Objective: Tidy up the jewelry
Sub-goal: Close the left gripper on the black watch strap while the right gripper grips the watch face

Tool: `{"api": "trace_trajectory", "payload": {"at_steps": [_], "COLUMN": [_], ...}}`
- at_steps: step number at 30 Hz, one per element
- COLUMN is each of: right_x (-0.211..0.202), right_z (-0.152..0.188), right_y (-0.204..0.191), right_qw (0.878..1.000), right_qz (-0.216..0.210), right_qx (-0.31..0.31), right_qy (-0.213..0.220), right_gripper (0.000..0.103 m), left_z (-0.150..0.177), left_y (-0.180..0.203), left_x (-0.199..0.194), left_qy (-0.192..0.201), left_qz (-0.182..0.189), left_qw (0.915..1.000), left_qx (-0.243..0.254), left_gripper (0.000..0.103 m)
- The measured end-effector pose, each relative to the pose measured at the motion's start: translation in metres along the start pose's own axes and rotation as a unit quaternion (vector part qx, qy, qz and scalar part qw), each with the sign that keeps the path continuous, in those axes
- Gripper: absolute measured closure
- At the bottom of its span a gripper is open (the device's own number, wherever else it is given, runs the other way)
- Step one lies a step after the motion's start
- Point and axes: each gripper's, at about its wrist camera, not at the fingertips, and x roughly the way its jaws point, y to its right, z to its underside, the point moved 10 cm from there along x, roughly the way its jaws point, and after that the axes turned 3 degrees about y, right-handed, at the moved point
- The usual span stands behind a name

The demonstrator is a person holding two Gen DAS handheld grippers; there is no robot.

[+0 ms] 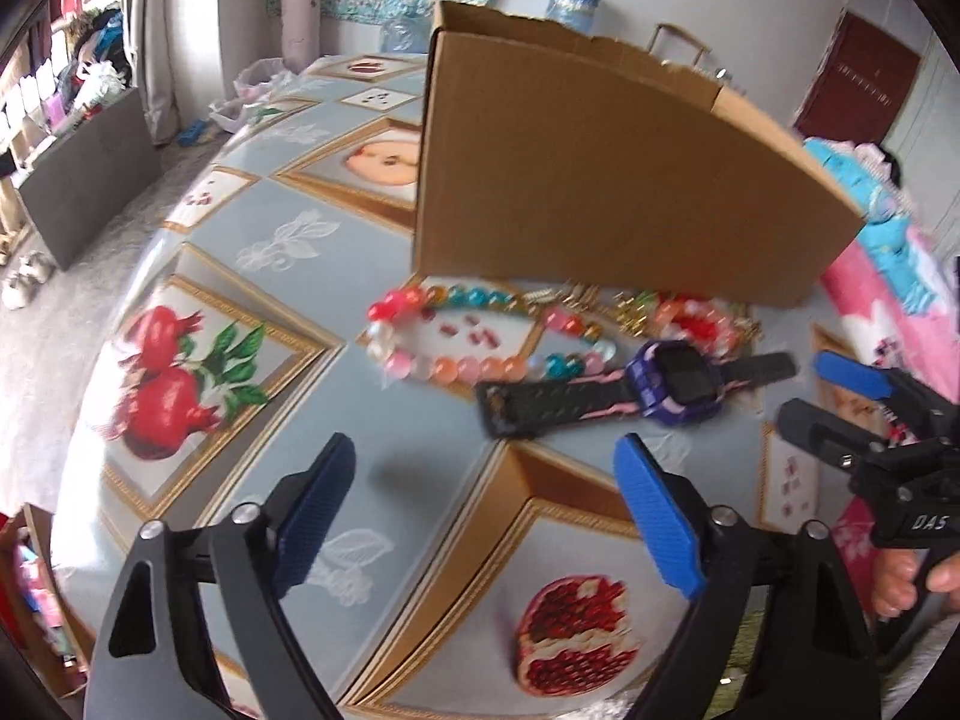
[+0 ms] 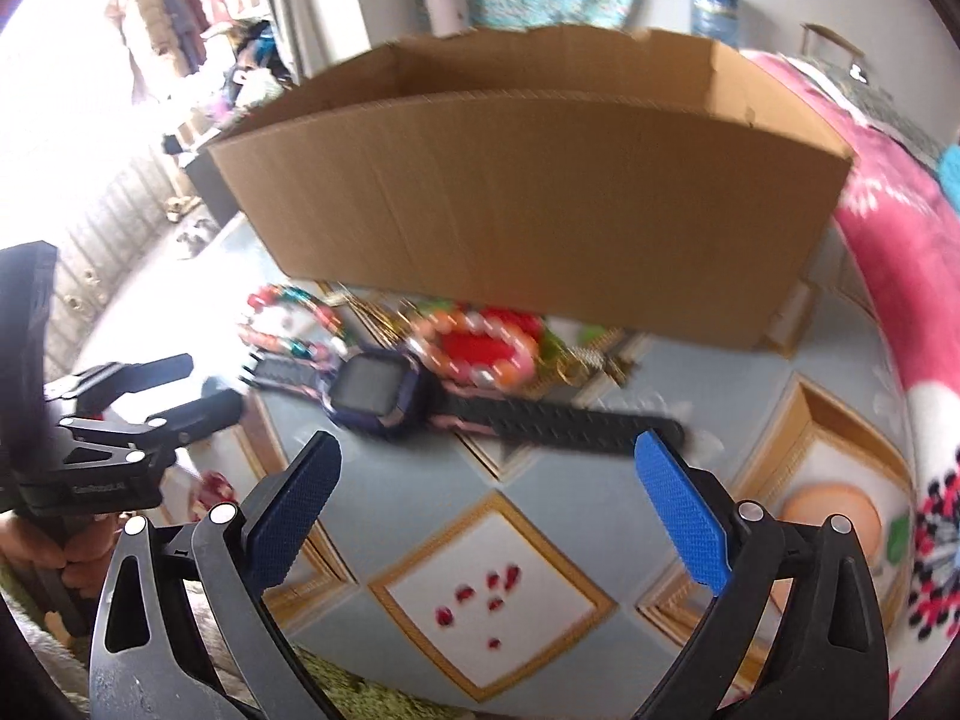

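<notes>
I am at the start of a pick: both my grippers hover over the counter, nothing collected yet, I judge. My left gripper has its fingers spread wide and empty; my right gripper too. The watch, purple case with a black and pink strap, lies flat just ahead of my right fingers. Beyond it are the bead bracelets and, I think, some gold chain, blurred. Behind stands the cardboard box. Next, my right fingers should straddle the strap and squeeze.
</notes>
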Motion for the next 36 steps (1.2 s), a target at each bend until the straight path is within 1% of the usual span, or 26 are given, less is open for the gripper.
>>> {"api": "trace_trajectory", "payload": {"at_steps": [1, 2, 3, 4, 5, 6, 8, 10, 11, 13, 14, 16, 17, 18, 19, 21, 22, 24, 25, 29, 30, 32, 33, 34, 35, 36], "right_x": [0.001, 0.004, 0.008, 0.013, 0.017, 0.021, 0.026, 0.038, 0.045, 0.045, 0.046, 0.047, 0.038, 0.039, 0.038, 0.038, 0.039, 0.038, 0.039, 0.039, 0.039, 0.038, 0.038, 0.038, 0.037, 0.036], "right_z": [-0.004, -0.007, -0.009, -0.011, -0.013, -0.014, -0.015, -0.012, -0.013, -0.014, -0.015, -0.016, -0.019, -0.02, -0.016, -0.014, -0.013, -0.012, -0.011, -0.01, -0.009, -0.009, -0.008, -0.007, -0.006, -0.005], "right_y": [-0.004, -0.007, -0.011, -0.015, -0.019, -0.023, -0.028, -0.03, -0.03, -0.03, -0.03, -0.031, -0.027, -0.028, -0.026, -0.024, -0.025, -0.024, -0.025, -0.026, -0.027, -0.028, -0.029, -0.029, -0.03, -0.031], "right_qw": [1.0, 1.0, 1.0, 0.999, 0.999, 0.999, 0.998, 0.997, 0.997, 0.997, 0.997, 0.997, 0.997, 0.997, 0.997, 0.997, 0.997, 0.997, 0.997, 0.997, 0.997, 0.997, 0.997, 0.997, 0.997, 0.997], "right_qz": [-0.01, -0.021, -0.031, -0.039, -0.049, -0.053, -0.063, -0.067, -0.067, -0.068, -0.068, -0.069, -0.071, -0.072, -0.073, -0.073, -0.073, -0.072, -0.072, -0.072, -0.072, -0.074, -0.075, -0.075, -0.074, -0.073], "right_qx": [-0.002, -0.003, -0.002, -0.002, 0.0, 0.001, 0.003, 0.01, 0.013, 0.015, 0.014, 0.012, 0.013, 0.015, 0.014, 0.013, 0.012, 0.01, 0.008, 0.004, 0.003, 0.003, 0.001, 0.0, -0.003, -0.007], "right_qy": [0.002, 0.001, -0.002, -0.006, -0.011, -0.013, -0.021, -0.036, -0.039, -0.036, -0.036, -0.037, -0.037, -0.036, -0.038, -0.037, -0.036, -0.036, -0.036, -0.034, -0.034, -0.035, -0.036, -0.036, -0.036, -0.037], "right_gripper": [0.016, 0.019, 0.022, 0.03, 0.036, 0.037, 0.049, 0.056, 0.057, 0.058, 0.058, 0.059, 0.059, 0.059, 0.059, 0.059, 0.059, 0.058, 0.059, 0.058, 0.058, 0.058, 0.058, 0.059, 0.059, 0.059], "left_z": [-0.003, -0.004, -0.004, -0.005, -0.006, -0.007, -0.01, -0.012, -0.011, -0.013, -0.013, -0.015, -0.017, -0.018, -0.018, -0.013, -0.012, -0.012, -0.011, -0.014, -0.015, -0.017, -0.017, -0.017, -0.018, -0.019], "left_y": [0.002, 0.003, 0.004, 0.003, 0.002, 0.002, 0.002, 0.005, 0.007, 0.005, 0.003, 0.002, 0.004, 0.005, 0.005, 0.0, -0.002, -0.004, -0.003, 0.003, 0.004, 0.007, 0.009, 0.009, 0.01, 0.009], "left_x": [0.001, 0.002, 0.004, 0.007, 0.007, 0.008, 0.011, 0.013, 0.011, 0.011, 0.01, 0.001, -0.004, -0.006, -0.005, 0.003, 0.006, 0.009, 0.01, 0.011, 0.011, 0.01, 0.009, 0.009, 0.007, 0.004], "left_qy": [0.0, -0.002, -0.006, -0.012, -0.011, -0.012, -0.018, -0.024, -0.026, -0.026, -0.026, -0.019, -0.02, -0.023, -0.025, -0.033, -0.036, -0.036, -0.034, -0.02, -0.015, -0.007, -0.002, 0.0, 0.005, 0.007], "left_qz": [0.02, 0.029, 0.038, 0.044, 0.046, 0.051, 0.065, 0.088, 0.098, 0.109, 0.124, 0.18, 0.229, 0.262, 0.266, 0.231, 0.223, 0.221, 0.218, 0.186, 0.172, 0.146, 0.134, 0.123, 0.112, 0.109], "left_qw": [0.9998, 0.9995, 0.9991, 0.9988, 0.9986, 0.9983, 0.9973, 0.9949, 0.9937, 0.9919, 0.9891, 0.9767, 0.9627, 0.951, 0.9489, 0.959, 0.9606, 0.9583, 0.9592, 0.9713, 0.976, 0.9834, 0.9865, 0.9888, 0.9909, 0.9917], "left_qx": [-0.008, -0.011, -0.015, -0.021, -0.023, -0.023, -0.031, -0.041, -0.047, -0.06, -0.075, -0.116, -0.142, -0.163, -0.168, -0.161, -0.162, -0.178, -0.177, -0.146, -0.133, -0.108, -0.095, -0.086, -0.074, -0.067], "left_gripper": [0.032, 0.035, 0.041, 0.046, 0.048, 0.053, 0.056, 0.061, 0.062, 0.062, 0.062, 0.064, 0.064, 0.063, 0.063, 0.063, 0.063, 0.063, 0.063, 0.064, 0.065, 0.072, 0.08, 0.086, 0.089, 0.094]}}
